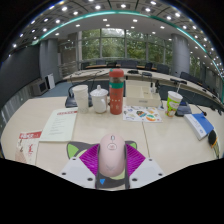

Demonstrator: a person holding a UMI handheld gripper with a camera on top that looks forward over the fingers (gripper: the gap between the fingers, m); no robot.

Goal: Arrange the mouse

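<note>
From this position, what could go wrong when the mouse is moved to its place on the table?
1. The pink mouse sits between the jaws of the gripper, whose grip looks low on its rounded sides, so it might slip out when lifted.
2. A red bottle and a white mug stand just beyond; a forward push could knock them.
3. Papers lie nearby and may be dragged along.

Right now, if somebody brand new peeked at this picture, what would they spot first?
Probably the pale pink mouse, lying on a colourful mat right between the tool's two fingers; whether they press on it can't be seen. Next, the tall red bottle standing beyond the mouse in the middle of the table, with a white mug and a paper cup beside it.
</note>
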